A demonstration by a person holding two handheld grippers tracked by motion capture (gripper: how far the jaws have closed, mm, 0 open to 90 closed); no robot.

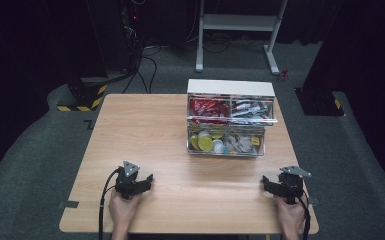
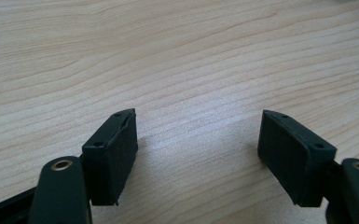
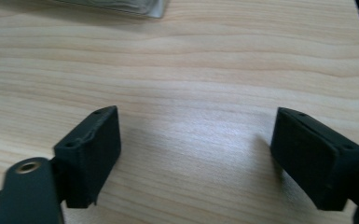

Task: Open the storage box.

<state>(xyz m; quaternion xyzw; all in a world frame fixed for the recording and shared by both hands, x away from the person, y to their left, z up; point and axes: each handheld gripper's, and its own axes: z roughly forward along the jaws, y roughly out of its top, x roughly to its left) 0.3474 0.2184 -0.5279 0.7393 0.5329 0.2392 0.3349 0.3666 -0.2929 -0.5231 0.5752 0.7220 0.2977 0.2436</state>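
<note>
The left claw (image 1: 142, 181) sits at the lower left of the high view, held in a hand (image 1: 124, 210) that comes in from the bottom edge, its jaws spread wide with nothing between them; in the left gripper view the two black pads (image 2: 116, 156) stand far apart over bare wood grain. The right claw (image 1: 270, 182) sits at the lower right of the high view, near the counter's right edge, likewise released and empty, and in the right gripper view its pads (image 3: 95, 154) frame only the pale counter (image 3: 191, 93). Both claws rest low on the near part of the counter, well apart from each other. Above them, in the middle right of the high view, stands a clear organizer box (image 1: 230, 117) with a white top, its upper compartments packed with red and white packets and its lower ones with yellow and white small items. A corner of that box (image 3: 116, 5) shows at the top of the right gripper view.
</note>
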